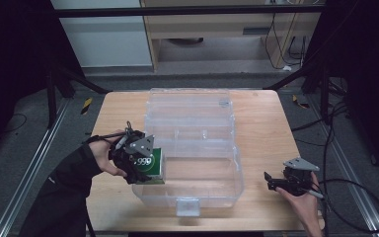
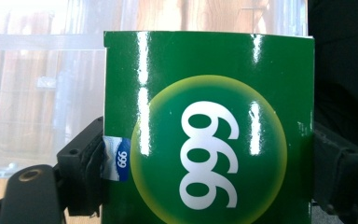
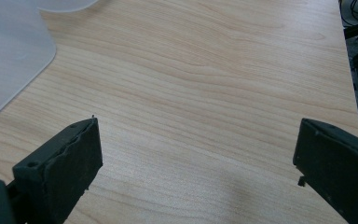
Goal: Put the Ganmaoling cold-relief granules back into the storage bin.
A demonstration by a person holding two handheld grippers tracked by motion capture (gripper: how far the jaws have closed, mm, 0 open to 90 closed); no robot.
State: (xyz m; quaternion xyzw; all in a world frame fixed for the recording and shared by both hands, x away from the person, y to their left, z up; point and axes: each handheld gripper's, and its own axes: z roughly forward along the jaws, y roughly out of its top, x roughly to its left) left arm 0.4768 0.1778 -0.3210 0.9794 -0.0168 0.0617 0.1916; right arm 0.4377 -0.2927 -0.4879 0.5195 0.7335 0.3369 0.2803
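Holding a green box [image 1: 154, 165] clamped between their jaws, the left tongs [image 1: 145, 168] hang at the left edge of the clear bin [image 1: 237, 173], and the box already leans over the bin's near compartment. The box stands upright, with its printed face toward the left tongs' camera. The right tongs [image 1: 271, 181] rest apart and hold nothing, on the tabletop [image 1: 266, 128] to the right of the bin. Beyond the bin lies its open lid [image 1: 190, 103], then grey floor and cables.
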